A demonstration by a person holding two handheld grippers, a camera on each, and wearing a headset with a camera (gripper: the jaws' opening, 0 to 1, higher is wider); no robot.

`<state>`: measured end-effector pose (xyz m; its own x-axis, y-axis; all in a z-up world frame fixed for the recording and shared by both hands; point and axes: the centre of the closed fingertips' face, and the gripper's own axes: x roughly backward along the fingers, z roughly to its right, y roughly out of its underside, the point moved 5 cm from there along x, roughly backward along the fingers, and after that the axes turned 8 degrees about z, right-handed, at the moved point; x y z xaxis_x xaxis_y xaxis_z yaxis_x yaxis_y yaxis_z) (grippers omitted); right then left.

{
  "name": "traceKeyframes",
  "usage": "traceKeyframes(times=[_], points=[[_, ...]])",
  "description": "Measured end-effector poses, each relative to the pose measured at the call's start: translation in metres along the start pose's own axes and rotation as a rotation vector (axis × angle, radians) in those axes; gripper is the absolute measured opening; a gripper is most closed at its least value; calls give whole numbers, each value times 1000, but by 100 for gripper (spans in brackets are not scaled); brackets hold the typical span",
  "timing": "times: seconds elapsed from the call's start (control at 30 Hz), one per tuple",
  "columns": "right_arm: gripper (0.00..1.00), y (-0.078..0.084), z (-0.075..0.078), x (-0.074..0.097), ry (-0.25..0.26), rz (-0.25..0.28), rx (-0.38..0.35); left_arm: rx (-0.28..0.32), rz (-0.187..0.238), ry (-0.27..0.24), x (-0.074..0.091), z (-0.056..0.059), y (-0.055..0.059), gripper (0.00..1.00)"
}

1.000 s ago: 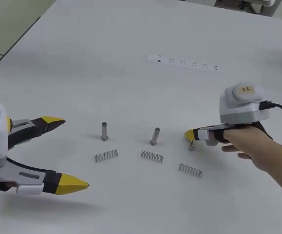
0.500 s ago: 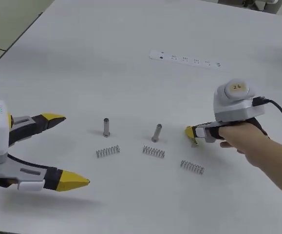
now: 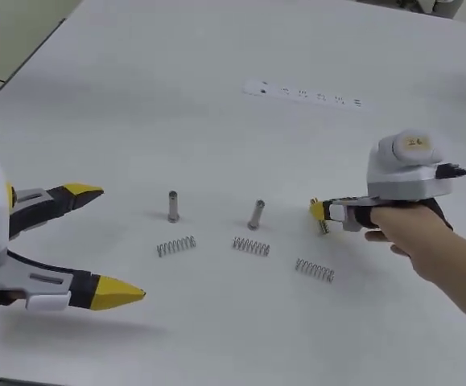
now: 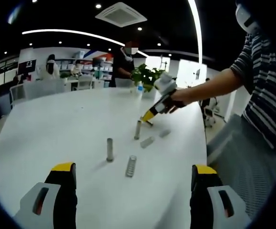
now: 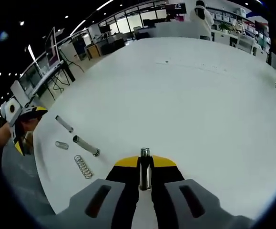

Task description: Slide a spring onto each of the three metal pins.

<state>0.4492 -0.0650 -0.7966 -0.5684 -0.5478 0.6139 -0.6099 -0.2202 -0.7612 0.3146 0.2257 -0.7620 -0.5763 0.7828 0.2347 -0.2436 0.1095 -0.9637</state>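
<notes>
"Head view, far left: how does the yellow-tipped left gripper [image 3: 104,241] stand?"

"Jaws spread wide, holding nothing. Ahead of its tips a short grey metal pin [image 3: 173,206] stands upright on the white table [image 3: 216,145], with a coiled wire spring [image 3: 175,246] lying just beside it."

"And farther along?"

"A second pin [image 3: 256,215] with a second spring [image 3: 251,246] beside it. Then a third spring [image 3: 314,271] lies near the tips of the right gripper [image 3: 319,211], whose jaws are clamped on the third pin [image 5: 145,171]."

The left gripper [image 3: 116,241] is held level, its jaws spread wide apart. The right gripper [image 3: 319,211] is grasped from behind by a hand [image 3: 402,229], and a metal pin [image 5: 144,157] is clamped between its closed jaws.
</notes>
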Motion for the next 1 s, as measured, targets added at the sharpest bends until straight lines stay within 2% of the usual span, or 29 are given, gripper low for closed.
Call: traceKeyframes(times=[0.33,0.57,1.0], points=[[5,0,-6,11,0,51,38,0,6,3,-2,2,-2,97],[5,-1,-9,18,4,75,96,-1,2,3,-1,2,-2,98],[5,2,-11,22,1,73,128,1,7,-2,1,0,-4,98]])
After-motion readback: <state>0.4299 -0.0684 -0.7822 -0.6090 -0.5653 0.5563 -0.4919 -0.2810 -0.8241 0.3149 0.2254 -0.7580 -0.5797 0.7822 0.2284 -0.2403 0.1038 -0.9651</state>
